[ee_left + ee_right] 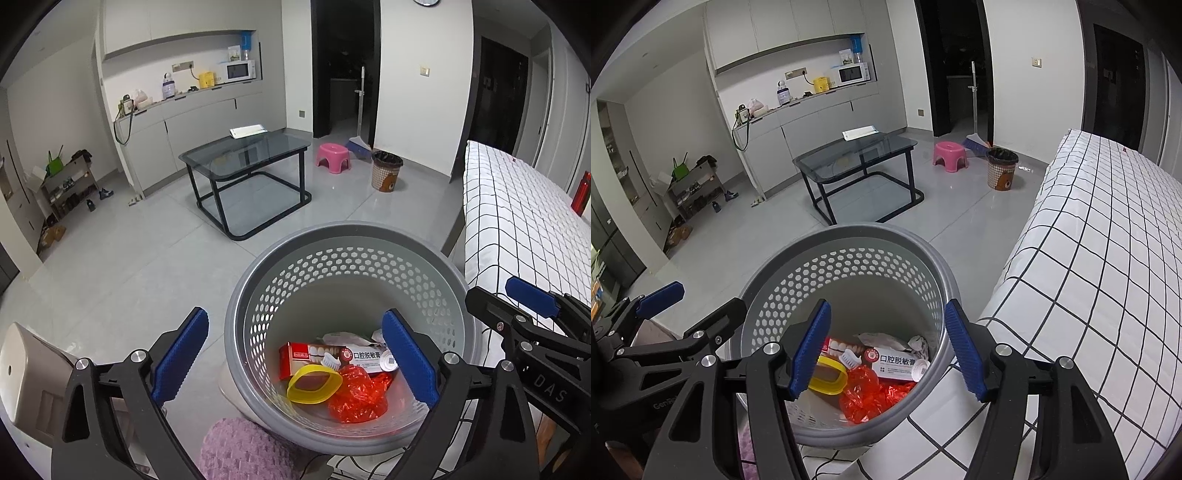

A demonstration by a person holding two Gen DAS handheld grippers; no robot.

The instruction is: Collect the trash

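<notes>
A grey perforated waste basket (343, 236) stands on the floor beside the bed; it also shows in the right wrist view (849, 230). Inside lie a red and white toothpaste box (332, 356), a yellow ring-shaped lid (314, 384), a crumpled red plastic bag (356, 395), a white toothbrush head and crumpled paper. The same items show in the right wrist view: box (894, 362), lid (831, 376), bag (871, 395). My left gripper (295, 362) is open and empty above the basket's near rim. My right gripper (886, 350) is open and empty over the basket.
A bed with a white grid-pattern sheet (1108, 277) runs along the right. A glass coffee table (247, 155), a pink stool (332, 157) and a patterned bin (386, 171) stand further off. A purple cloth (243, 450) and a beige box (29, 376) lie near my left gripper.
</notes>
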